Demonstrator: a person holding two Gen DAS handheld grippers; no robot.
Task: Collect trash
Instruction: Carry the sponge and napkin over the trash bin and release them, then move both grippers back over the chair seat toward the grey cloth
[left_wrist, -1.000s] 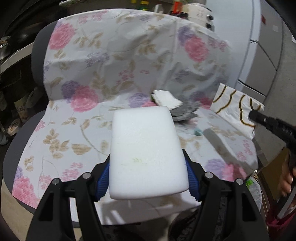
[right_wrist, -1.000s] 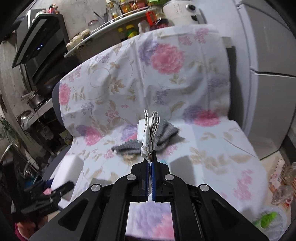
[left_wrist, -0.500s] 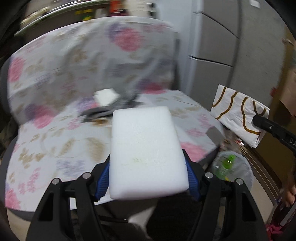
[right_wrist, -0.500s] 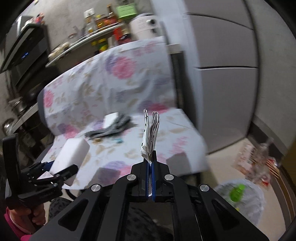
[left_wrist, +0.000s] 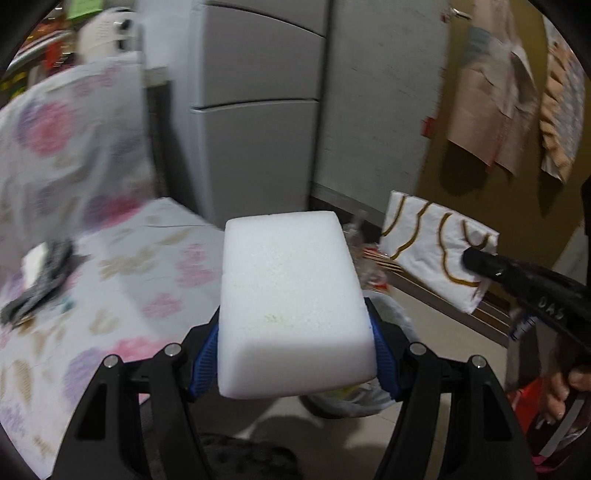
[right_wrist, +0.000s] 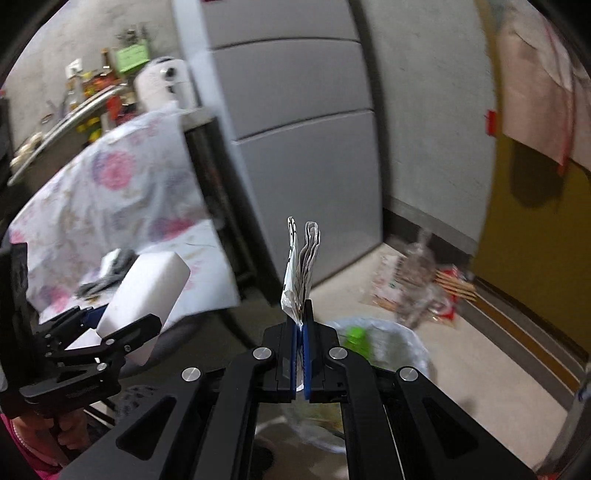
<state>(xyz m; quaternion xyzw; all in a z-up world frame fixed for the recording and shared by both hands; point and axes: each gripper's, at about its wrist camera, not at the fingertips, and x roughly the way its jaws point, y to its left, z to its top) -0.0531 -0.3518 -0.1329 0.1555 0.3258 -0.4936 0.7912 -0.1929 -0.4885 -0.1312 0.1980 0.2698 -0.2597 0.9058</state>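
Note:
My left gripper (left_wrist: 293, 347) is shut on a white foam block (left_wrist: 291, 299) and holds it in the air past the chair's edge; the block also shows in the right wrist view (right_wrist: 142, 291). My right gripper (right_wrist: 300, 321) is shut on a folded white paper napkin with brown lines (right_wrist: 301, 269), seen flat in the left wrist view (left_wrist: 436, 247). A bin lined with a clear bag (right_wrist: 391, 343) stands on the floor below both grippers, with a green item (right_wrist: 356, 338) inside.
A chair draped in floral cloth (left_wrist: 74, 206) is at the left, with grey fabric and a white piece (left_wrist: 40, 273) on its seat. A grey fridge (right_wrist: 295, 122) stands behind. Crumpled wrappers (right_wrist: 417, 284) lie on the floor by the wall.
Both grippers swung right, away from the chair, with the foam block and the napkin still held. The bin and floor trash came into view below them.

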